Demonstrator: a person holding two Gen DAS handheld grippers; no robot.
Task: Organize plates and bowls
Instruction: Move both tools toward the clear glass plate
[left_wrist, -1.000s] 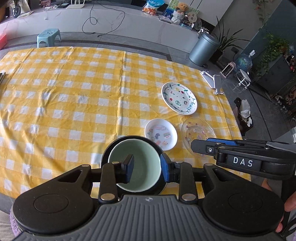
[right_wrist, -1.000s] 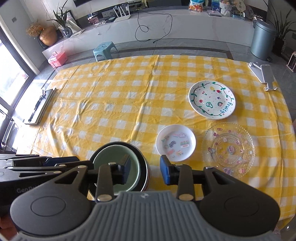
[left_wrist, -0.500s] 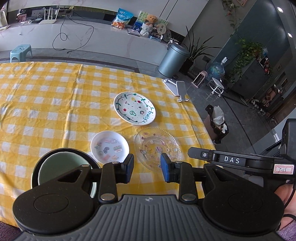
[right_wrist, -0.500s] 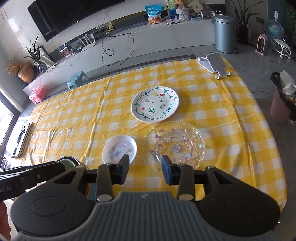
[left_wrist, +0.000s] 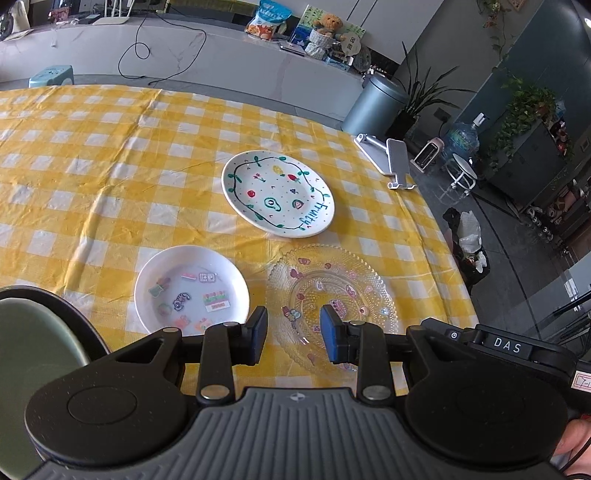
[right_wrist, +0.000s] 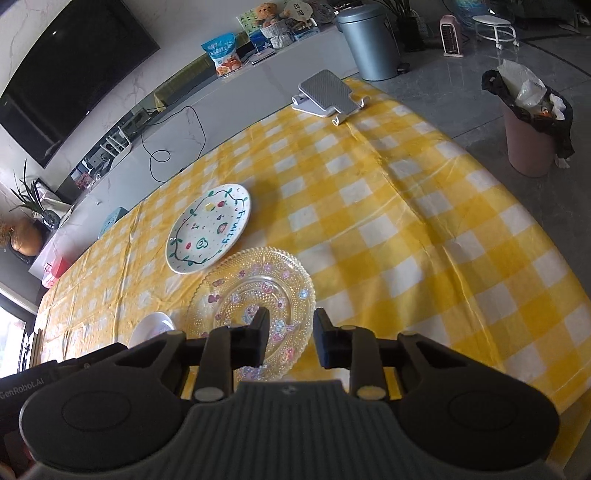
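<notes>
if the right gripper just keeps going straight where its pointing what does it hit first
Most likely the clear glass plate: the open right gripper points over its near edge. Depth is unclear, so it might pass above and reach the yellow checked tablecloth.

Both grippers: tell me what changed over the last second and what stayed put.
The left gripper, whose open fingers were around the green bowl, has swung right; it and the right gripper now face the glass plate, both open and empty. The green bowl in the black bowl, the small white plate and the Fruity plate have not moved.
</notes>
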